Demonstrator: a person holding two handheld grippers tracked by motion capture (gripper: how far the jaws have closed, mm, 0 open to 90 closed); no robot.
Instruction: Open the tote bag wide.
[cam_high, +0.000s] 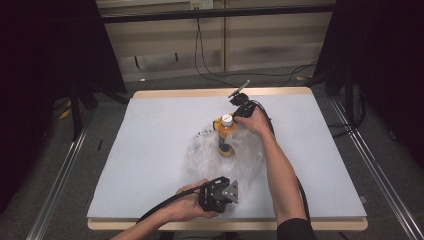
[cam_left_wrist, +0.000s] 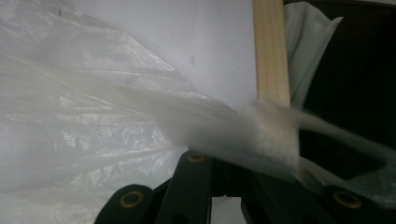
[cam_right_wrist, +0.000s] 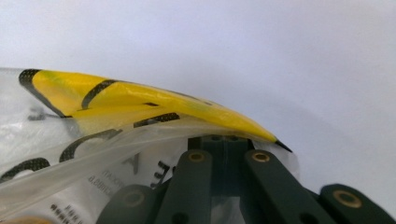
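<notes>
Clear plastic bag (cam_high: 225, 155) lies mid-table around an upright orange bottle (cam_high: 226, 135). The left gripper (cam_high: 220, 194) pinches the bag's near edge; the right gripper (cam_high: 240, 107) clamps its far, yellow-printed edge.

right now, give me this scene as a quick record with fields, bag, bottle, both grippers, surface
bag: clear plastic bag with a yellow and black print, spread on the table, pulled between the two grippers
bottle: orange bottle with a white cap, upright, the bag gathered around it
left gripper: left gripper at the near edge, shut on the bag's near end
right gripper: right gripper beside the bottle's cap, shut on the bag's printed edge
surface: white-topped table with a wooden rim
</notes>
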